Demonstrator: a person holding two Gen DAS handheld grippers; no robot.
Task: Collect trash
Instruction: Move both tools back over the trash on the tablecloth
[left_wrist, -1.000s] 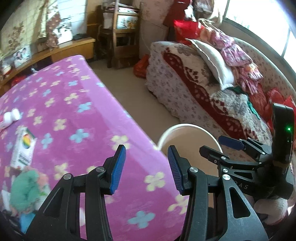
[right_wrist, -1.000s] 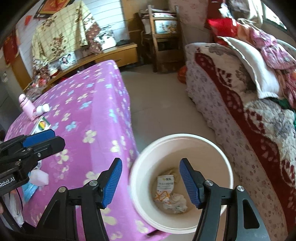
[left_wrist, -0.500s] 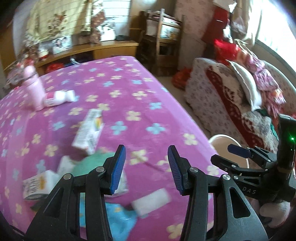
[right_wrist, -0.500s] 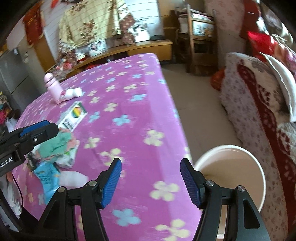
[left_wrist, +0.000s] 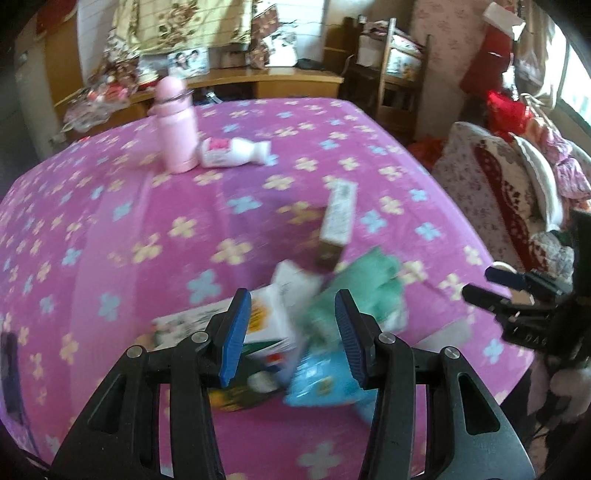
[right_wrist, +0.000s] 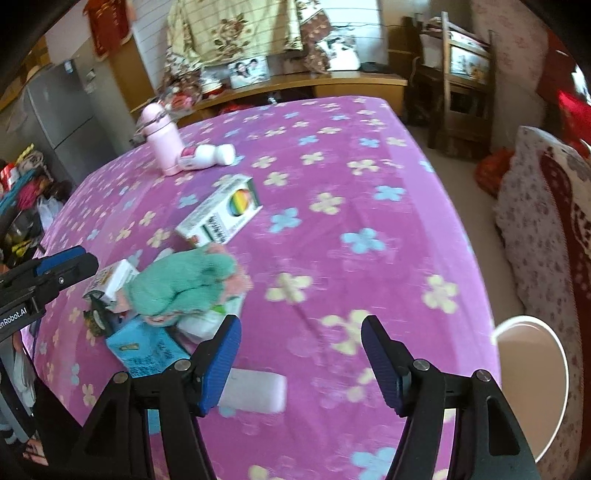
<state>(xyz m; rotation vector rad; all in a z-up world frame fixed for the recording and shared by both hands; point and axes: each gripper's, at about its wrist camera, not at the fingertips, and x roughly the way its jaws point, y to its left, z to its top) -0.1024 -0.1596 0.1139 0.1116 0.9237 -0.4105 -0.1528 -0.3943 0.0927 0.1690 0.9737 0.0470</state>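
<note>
On the counter (right_wrist: 369, 192) with the pink flowered cloth, a heap of trash is seen: a fuzzy green cloth (right_wrist: 181, 284), a blue packet (right_wrist: 147, 347) and a small white carton (left_wrist: 273, 314); one piece should be picked from the edge and carried to the round white bin (right_wrist: 532, 387) beside the counter. The left gripper (left_wrist: 291, 328) is tipped down over the heap, its fingers partly spread and empty, while the right gripper (right_wrist: 301, 358) is tipped down beside a flat white pack (right_wrist: 255, 393), its fingers wide and empty.

purple flowered tablecloth (right_wrist: 332, 177), teal cloth (right_wrist: 181, 284)
</note>
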